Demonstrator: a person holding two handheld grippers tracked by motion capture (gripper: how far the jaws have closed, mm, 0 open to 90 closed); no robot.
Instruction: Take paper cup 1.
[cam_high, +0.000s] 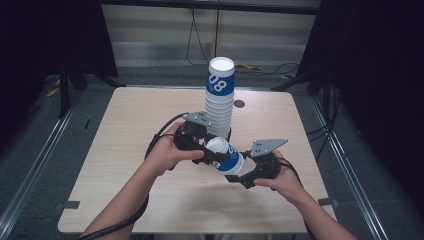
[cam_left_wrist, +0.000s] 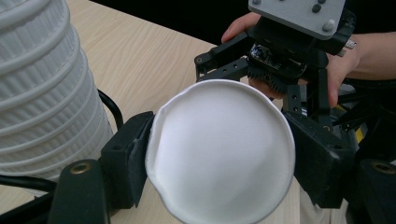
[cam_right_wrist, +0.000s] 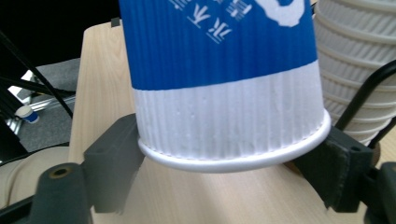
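Observation:
A blue and white paper cup (cam_high: 227, 156) hangs tilted between my two grippers, just in front of a tall stack of upturned paper cups (cam_high: 220, 95). My left gripper (cam_high: 212, 152) is shut on the cup's base end. In the left gripper view the white base (cam_left_wrist: 219, 149) sits between the pads and is dented on its left side, with the stack (cam_left_wrist: 42, 93) beside it. My right gripper (cam_high: 239, 175) holds the rim end. In the right gripper view both pads touch the rolled rim (cam_right_wrist: 233, 158).
The light wooden table (cam_high: 125, 150) has bare room left and right of the hands. A small dark disc (cam_high: 239, 104) lies behind the stack. Cables trail from both grippers toward the front edge. Dark floor and rails surround the table.

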